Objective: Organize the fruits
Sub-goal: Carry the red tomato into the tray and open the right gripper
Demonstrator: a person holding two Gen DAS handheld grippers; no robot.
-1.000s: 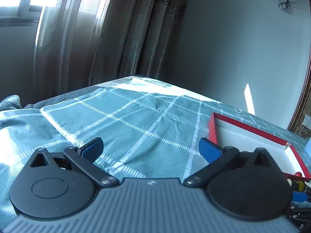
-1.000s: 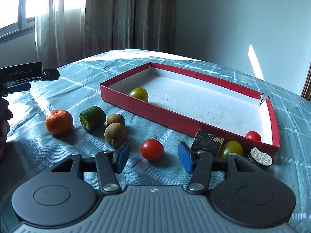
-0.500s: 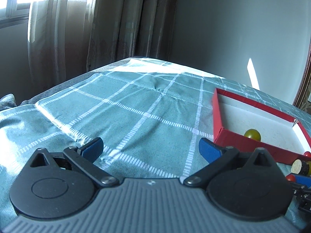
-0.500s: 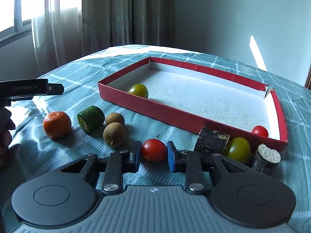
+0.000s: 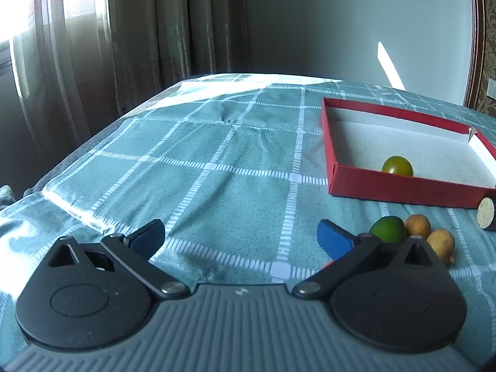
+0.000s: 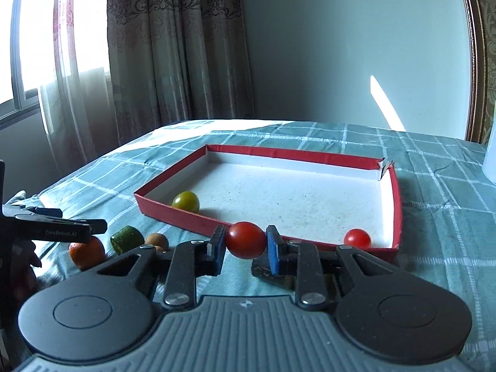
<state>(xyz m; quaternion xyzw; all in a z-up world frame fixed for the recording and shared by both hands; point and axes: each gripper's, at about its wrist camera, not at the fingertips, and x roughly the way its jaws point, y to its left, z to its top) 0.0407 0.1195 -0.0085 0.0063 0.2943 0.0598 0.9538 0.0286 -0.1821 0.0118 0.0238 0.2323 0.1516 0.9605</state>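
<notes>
Fruits lie partly inside a red tray and partly loose on the teal checked tablecloth that covers the worktop. The right hand-held gripper is clenched on a red cherry tomato: both blue pads press its sides, and it hangs clear of the cloth, just in front of the tray's near wall. Inside the tray, a green tomato sits against the near wall at the left corner, and a second red cherry tomato lies near the right corner. The rest of the white tray floor is bare, and the far right corner of the wall is torn.

To the left of the tray, on the cloth, stand a small orange, a short green cylinder with a cut face and a brown longan, close together. A dark object lies on the cloth under the right gripper's fingers, but what it is cannot be told.

The left hand-held gripper is released, its blue pads wide apart with only cloth between them. In the right wrist view its black finger reaches in from the left edge, just above the orange. From the left wrist view the green piece and two longans show just beyond its right finger, and a dark cylinder with a pale cut end lies at the right edge, before the tray.

Behind the worktop hang patterned curtains beside a bright window.
</notes>
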